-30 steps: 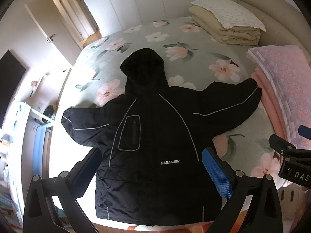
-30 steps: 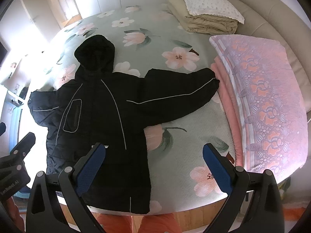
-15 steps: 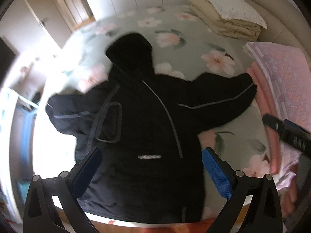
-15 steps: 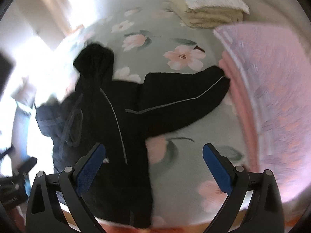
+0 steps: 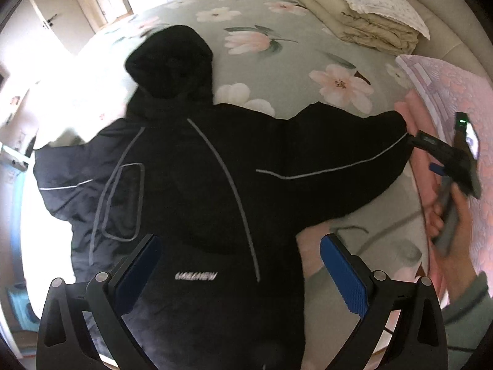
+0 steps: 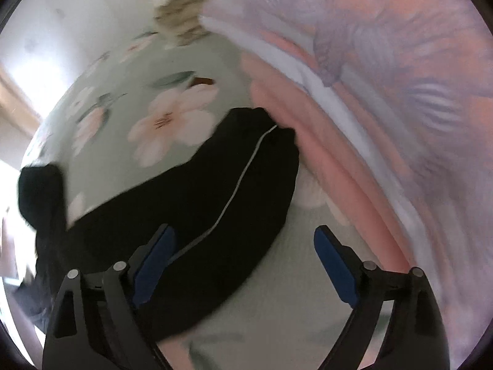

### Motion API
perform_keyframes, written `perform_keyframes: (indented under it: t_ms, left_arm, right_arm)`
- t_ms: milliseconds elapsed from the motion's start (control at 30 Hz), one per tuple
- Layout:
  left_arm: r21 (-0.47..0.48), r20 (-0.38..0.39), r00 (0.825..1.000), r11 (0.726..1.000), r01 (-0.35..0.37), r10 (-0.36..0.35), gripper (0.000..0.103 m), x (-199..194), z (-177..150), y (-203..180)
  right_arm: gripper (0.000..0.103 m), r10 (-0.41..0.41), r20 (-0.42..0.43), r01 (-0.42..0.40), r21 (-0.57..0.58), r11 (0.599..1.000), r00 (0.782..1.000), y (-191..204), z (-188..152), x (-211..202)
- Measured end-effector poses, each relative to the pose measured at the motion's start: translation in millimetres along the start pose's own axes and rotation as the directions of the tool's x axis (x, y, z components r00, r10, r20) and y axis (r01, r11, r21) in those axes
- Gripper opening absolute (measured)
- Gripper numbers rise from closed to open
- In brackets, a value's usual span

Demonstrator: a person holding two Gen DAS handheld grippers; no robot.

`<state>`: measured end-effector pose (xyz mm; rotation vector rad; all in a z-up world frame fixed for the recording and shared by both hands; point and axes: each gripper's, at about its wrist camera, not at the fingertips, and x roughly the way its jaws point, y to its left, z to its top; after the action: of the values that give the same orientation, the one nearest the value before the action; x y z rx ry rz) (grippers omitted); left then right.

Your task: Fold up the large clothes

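With the jacket [image 5: 200, 185] spread flat on the bed [image 5: 277, 61], the right gripper [image 6: 243, 265], fingers spread and just narrowing around nothing, neared the sleeve [image 6: 246, 166], which needed pinching and folding inward, while the left gripper [image 5: 237, 268] hung spread and empty.

Ahead of your left claw lies the green floral bedsheet [image 5: 286, 71], with a folded beige quilt [image 5: 363, 27] far ahead to its right, and a pink patterned blanket [image 5: 453, 98] alongside its right.

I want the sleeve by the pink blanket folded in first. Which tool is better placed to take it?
The right tool, I'd say: its open jaws, which have just been closing a little, hang over that sleeve near the pink blanket. The left tool is open over the jacket's body.
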<state>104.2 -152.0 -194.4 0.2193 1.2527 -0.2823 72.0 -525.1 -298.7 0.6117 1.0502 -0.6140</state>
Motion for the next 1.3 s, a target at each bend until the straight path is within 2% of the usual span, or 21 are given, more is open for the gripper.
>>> perform_keyframes:
  t_ms: [100, 267, 367, 400, 433, 467, 500, 533, 600, 667, 700, 767, 800, 833, 867, 900, 967, 1000, 1133, 1233, 1300]
  left_arm:
    - [0.017, 0.022, 1.0, 1.0, -0.004, 0.003, 0.102, 29.2, 7.8, -6.8]
    - [0.072, 0.036, 0.999, 0.997, -0.032, 0.029, 0.1, 89.6, 20.3, -19.0]
    - [0.1, 0.032, 0.999, 0.995, -0.029, 0.026, 0.095, 119.4, 30.1, -22.8]
    - [0.106, 0.038, 0.999, 0.994, -0.027, 0.023, 0.095, 131.6, 36.5, -24.7]
    - [0.109, 0.039, 0.999, 0.994, -0.022, 0.018, 0.095, 137.6, 40.4, -25.1]
    - [0.113, 0.037, 0.999, 0.994, -0.004, 0.0, 0.094, 147.9, 48.2, -27.2]
    - [0.115, 0.039, 0.999, 0.993, 0.013, -0.017, 0.094, 153.7, 53.7, -28.4]
    - [0.118, 0.042, 0.998, 0.992, 0.032, -0.037, 0.092, 158.1, 58.5, -30.1]
    - [0.145, 0.027, 0.996, 0.986, 0.081, -0.086, 0.089, 170.9, 70.9, -40.7]
    - [0.176, 0.014, 0.989, 0.974, 0.142, -0.147, 0.082, 179.9, 79.1, -53.9]
    - [0.188, 0.002, 0.982, 0.965, 0.184, -0.188, 0.082, 186.9, 83.7, -63.1]
    - [0.208, -0.024, 0.97, 0.948, 0.24, -0.24, 0.082, 202.0, 89.2, -81.2]
    - [0.222, -0.044, 0.964, 0.938, 0.266, -0.263, 0.082, 215.8, 91.2, -94.0]
    - [0.23, -0.052, 0.963, 0.935, 0.271, -0.266, 0.078, 222.1, 90.9, -100.4]
    - [0.242, -0.075, 0.963, 0.932, 0.271, -0.261, 0.071, 238.1, 91.3, -111.8]
    - [0.244, -0.096, 0.965, 0.934, 0.261, -0.245, 0.069, 249.4, 91.3, -117.6]
    - [0.263, -0.102, 0.977, 0.942, 0.208, -0.187, 0.072, 269.0, 87.3, -129.4]
    - [0.271, -0.089, 0.979, 0.941, 0.202, -0.184, 0.075, 269.4, 86.0, -132.3]
    - [0.287, -0.057, 0.987, 0.944, 0.163, -0.153, 0.079, 270.6, 82.1, -142.1]
    - [0.267, -0.07, 0.983, 0.947, 0.181, -0.168, 0.079, 260.2, 81.5, -136.7]
    - [0.238, -0.063, 0.975, 0.946, 0.22, -0.211, 0.077, 241.7, 76.2, -123.5]
  right_arm:
    - [0.084, -0.006, -0.013, 0.007, 0.053, 0.999, 1.0, -7.5, 19.6, 46.5]
    - [0.083, -0.016, -0.015, 0.018, 0.138, 0.99, 1.0, -23.6, 38.7, 105.0]
    - [0.079, 0.005, 0.017, -0.008, 0.155, 0.988, 1.0, -29.0, 41.6, 118.7]
    - [0.067, 0.022, 0.03, -0.026, 0.132, 0.991, 0.999, -25.4, 40.8, 118.9]
    - [0.049, 0.033, 0.022, -0.036, 0.107, 0.994, 0.999, -20.9, 38.9, 118.6]
    - [0.041, 0.041, 0.027, -0.043, 0.076, 0.996, 0.999, -15.3, 35.6, 114.9]
    - [0.027, 0.041, 0.034, -0.042, 0.045, 0.998, 0.999, -10.3, 31.9, 108.3]
    - [0.021, 0.039, 0.042, -0.039, 0.009, 0.999, 0.998, -4.5, 28.0, 99.7]
    - [0.018, 0.027, 0.087, -0.022, -0.059, 0.998, 0.996, 3.8, 18.5, 67.7]
    - [0.017, -0.034, 0.155, 0.049, -0.092, 0.995, 0.987, 0.1, 10.3, 27.3]
    - [0.017, -0.087, 0.204, 0.107, -0.09, 0.99, 0.975, -8.4, 5.8, 2.3]
    - [0.017, -0.126, 0.25, 0.147, -0.067, 0.987, 0.96, -33.3, -5.7, -33.7]
    - [0.017, -0.124, 0.24, 0.144, -0.067, 0.987, 0.963, -41.0, -12.3, -38.1]
    - [0.016, -0.138, 0.219, 0.158, -0.078, 0.984, 0.966, -45.0, -18.4, -34.8]
    - [0.016, -0.184, 0.199, 0.209, -0.112, 0.972, 0.963, -45.9, -27.5, -23.2]
    - [0.016, -0.209, 0.186, 0.236, -0.139, 0.962, 0.96, -44.6, -32.2, -12.5]
    - [0.016, -0.245, 0.145, 0.268, -0.171, 0.948, 0.959, -43.7, -39.9, 14.4]
    - [0.016, -0.261, 0.116, 0.279, -0.177, 0.944, 0.958, -46.0, -42.9, 30.4]
    - [0.018, -0.249, -0.011, 0.246, -0.122, 0.962, 0.968, -68.7, -47.3, 79.0]
    - [0.018, -0.255, -0.012, 0.251, -0.133, 0.959, 0.967, -63.0, -47.7, 77.2]
    - [0.018, -0.217, 0.006, 0.216, -0.133, 0.967, 0.976, -57.0, -47.4, 62.9]
